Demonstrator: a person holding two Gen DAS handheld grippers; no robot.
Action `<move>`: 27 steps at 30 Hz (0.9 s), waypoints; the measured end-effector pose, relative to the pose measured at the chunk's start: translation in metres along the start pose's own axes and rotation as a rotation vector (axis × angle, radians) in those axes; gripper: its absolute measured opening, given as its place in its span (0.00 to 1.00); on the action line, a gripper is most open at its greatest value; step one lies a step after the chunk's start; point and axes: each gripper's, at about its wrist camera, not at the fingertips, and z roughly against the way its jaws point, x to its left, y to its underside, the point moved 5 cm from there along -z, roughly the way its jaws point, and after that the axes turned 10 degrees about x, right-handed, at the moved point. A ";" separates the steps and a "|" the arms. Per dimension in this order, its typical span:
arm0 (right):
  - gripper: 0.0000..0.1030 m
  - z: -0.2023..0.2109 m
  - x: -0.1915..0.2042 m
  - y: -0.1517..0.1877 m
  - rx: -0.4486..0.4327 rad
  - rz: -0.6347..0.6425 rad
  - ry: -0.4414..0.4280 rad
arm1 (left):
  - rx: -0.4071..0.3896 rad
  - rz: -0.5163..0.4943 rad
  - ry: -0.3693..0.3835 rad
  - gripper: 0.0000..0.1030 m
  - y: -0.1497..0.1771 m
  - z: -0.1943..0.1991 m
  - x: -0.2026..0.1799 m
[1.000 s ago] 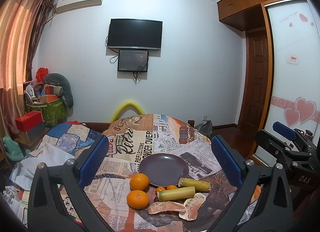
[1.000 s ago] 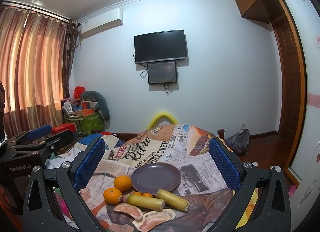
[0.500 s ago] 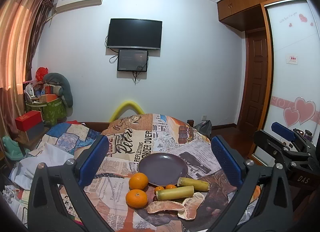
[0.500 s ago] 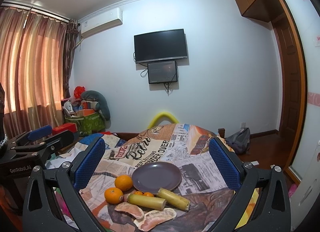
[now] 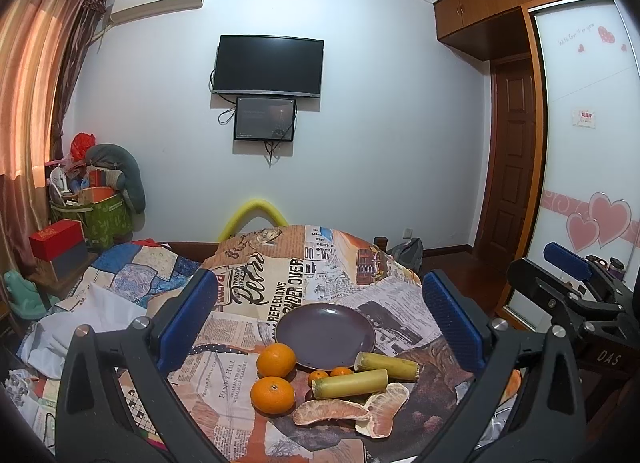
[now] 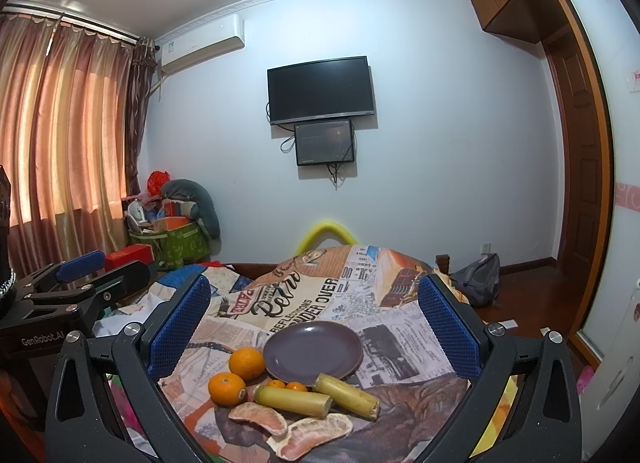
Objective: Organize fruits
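Note:
An empty dark purple plate point(image 5: 325, 335) point(image 6: 313, 351) sits on a table with a newspaper-print cloth point(image 5: 256, 295). In front of it lie two oranges point(image 5: 276, 360) point(image 5: 272, 395), two small tangerines point(image 5: 319, 377), two yellow-green cane pieces point(image 5: 349, 383) point(image 5: 387, 365) and two peeled pomelo segments point(image 5: 330, 411) point(image 5: 383, 415). My left gripper point(image 5: 320, 323) is open and empty, held above and short of the fruit. My right gripper point(image 6: 314, 323) is open and empty, likewise behind the fruit. Each gripper shows at the edge of the other's view.
The table's far edge drops off beyond the plate. A bed with a patchwork cover point(image 5: 132, 267) lies to the left, with boxes and a green bag point(image 5: 100, 215) behind. A backpack point(image 6: 476, 279) sits on the floor at right near a wooden door point(image 5: 512, 159).
Both views have shifted very slightly; the fruit sits a touch lower left in the left wrist view. Nothing was taken hold of or moved on the table.

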 end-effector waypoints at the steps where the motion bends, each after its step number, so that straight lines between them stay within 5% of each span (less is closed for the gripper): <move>1: 1.00 0.000 0.000 0.000 0.001 -0.001 0.000 | 0.000 0.000 -0.001 1.00 0.000 0.000 0.000; 27: 1.00 -0.017 -0.003 0.007 0.048 0.022 0.020 | 0.069 -0.016 -0.006 1.00 0.007 -0.026 0.007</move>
